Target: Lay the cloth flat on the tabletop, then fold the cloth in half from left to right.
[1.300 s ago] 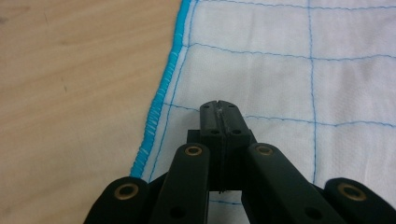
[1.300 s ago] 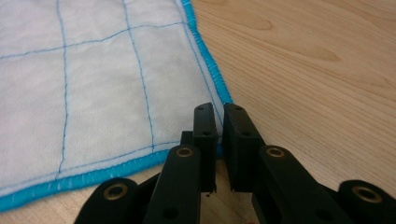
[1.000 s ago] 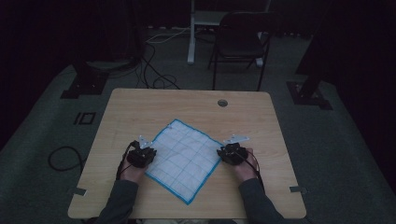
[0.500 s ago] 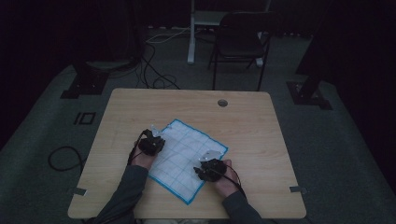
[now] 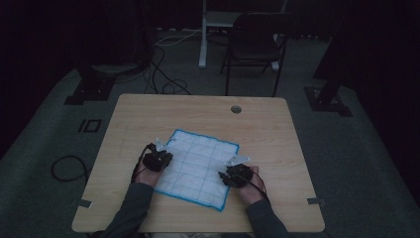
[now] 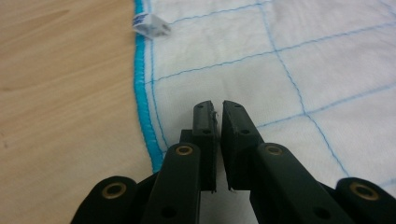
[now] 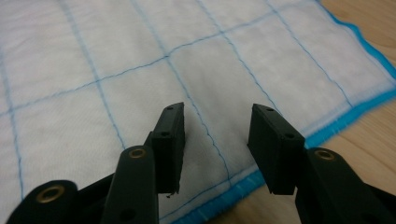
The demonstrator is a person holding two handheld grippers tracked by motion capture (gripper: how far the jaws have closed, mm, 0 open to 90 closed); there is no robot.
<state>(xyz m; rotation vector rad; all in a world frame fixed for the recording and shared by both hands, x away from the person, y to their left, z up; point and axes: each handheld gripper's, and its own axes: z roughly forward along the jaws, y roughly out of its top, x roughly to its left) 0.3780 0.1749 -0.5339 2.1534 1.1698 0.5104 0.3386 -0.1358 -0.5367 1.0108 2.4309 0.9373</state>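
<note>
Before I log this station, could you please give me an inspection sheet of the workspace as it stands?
Surface: wooden table, round grommet hole near its far edge.
Job's things: white cloth with blue grid and edging, lying flat; small tag at its edge.
Clutter: nothing seen.
Grippers: left gripper nearly shut over the cloth; right gripper open over the cloth.
Cables: floor cables beyond the table.
Surroundings: dark room, chair.

Beyond the tongs, past the far edge of the wooden worktop point(image 5: 148, 114), a dark folding chair point(image 5: 255, 47) stands on grey carpet; cables point(image 5: 163, 79) sprawl to its left, another cable loop point(image 5: 69, 168) lies left of the worktop.
</note>
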